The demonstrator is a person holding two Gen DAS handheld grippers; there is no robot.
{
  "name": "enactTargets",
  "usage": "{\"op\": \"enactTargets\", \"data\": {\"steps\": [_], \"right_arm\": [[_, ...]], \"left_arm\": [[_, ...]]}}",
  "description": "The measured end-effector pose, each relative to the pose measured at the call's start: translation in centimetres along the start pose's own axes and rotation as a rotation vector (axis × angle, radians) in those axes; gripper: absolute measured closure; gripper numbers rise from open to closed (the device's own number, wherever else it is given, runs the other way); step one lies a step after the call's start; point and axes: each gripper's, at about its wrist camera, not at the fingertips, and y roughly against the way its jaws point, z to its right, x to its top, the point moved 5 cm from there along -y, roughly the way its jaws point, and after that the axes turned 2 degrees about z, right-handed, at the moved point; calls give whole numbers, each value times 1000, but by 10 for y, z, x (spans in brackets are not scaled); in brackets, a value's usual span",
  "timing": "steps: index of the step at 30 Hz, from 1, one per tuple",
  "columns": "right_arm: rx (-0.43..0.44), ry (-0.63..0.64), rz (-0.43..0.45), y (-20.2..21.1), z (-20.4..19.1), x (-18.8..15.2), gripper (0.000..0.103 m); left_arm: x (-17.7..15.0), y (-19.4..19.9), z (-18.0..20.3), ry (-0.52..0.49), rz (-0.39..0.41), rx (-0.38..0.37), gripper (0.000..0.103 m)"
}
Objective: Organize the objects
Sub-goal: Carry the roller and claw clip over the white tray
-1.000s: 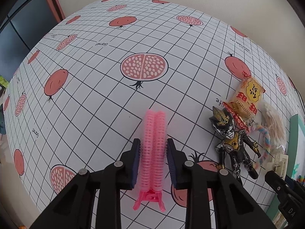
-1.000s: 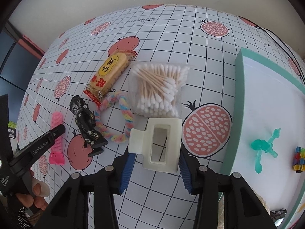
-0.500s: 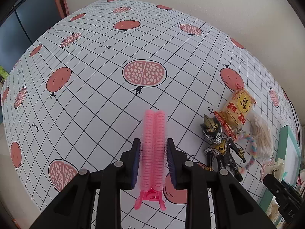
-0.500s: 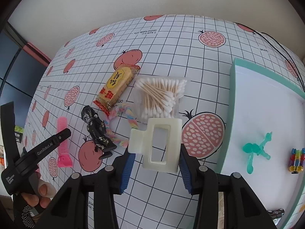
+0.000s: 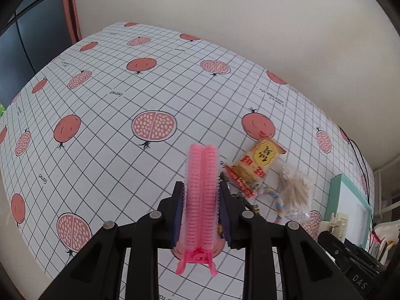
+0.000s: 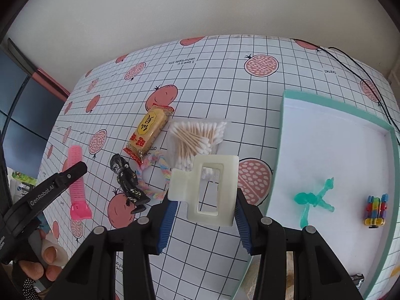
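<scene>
My left gripper point(image 5: 201, 212) is shut on a pink hair roller clip point(image 5: 201, 195), held upright above the pomegranate-print tablecloth point(image 5: 125, 105). In the right wrist view the same pink roller point(image 6: 76, 182) shows at the left, off the cloth. My right gripper point(image 6: 203, 212) is shut on a cream hair claw clip point(image 6: 212, 195), held in the air in front of the bag of cotton swabs point(image 6: 197, 137). The cream clip point(image 5: 336, 221) also appears at the right edge of the left wrist view.
A yellow snack packet point(image 6: 147, 132), a pastel rope ring point(image 6: 155, 175) and a black figure point(image 6: 127, 180) lie together mid-table. At the right stands a teal-rimmed white tray point(image 6: 282, 125) holding a teal toy figure point(image 6: 315, 200) and a coloured block toy point(image 6: 375, 210). A cable point(image 6: 350, 62) runs behind it.
Both grippers have risen with their clips still held. The left one has lifted the pink roller off the cloth and moved right, toward the snack packet and figure.
</scene>
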Motion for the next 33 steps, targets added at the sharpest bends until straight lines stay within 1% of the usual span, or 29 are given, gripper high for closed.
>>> {"op": "enactTargets", "data": {"steps": [4, 8, 13, 17, 20, 25, 28, 33], "right_arm": [[-25, -29, 19, 9, 20, 2, 56], [-35, -73, 36, 18, 45, 3, 56], [-64, -134, 63, 33, 84, 3, 56], [-116, -163, 92, 48, 114, 5, 56], [-112, -202, 113, 58, 134, 8, 56], [-130, -227, 151, 71, 154, 13, 56], [-119, -245, 170, 76, 163, 17, 56], [-153, -240, 184, 78, 172, 20, 56]], "left_arm": [[-5, 12, 33, -35, 15, -58, 75], [-15, 20, 68, -92, 22, -102, 75], [-30, 30, 107, -165, 24, -139, 75], [-43, 34, 135, -214, 20, -169, 75], [-53, 34, 155, -252, 11, -184, 75], [-65, 36, 190, -318, 14, -213, 75], [-71, 36, 209, -348, 18, -240, 75], [-81, 24, 233, -377, 3, -280, 75]]}}
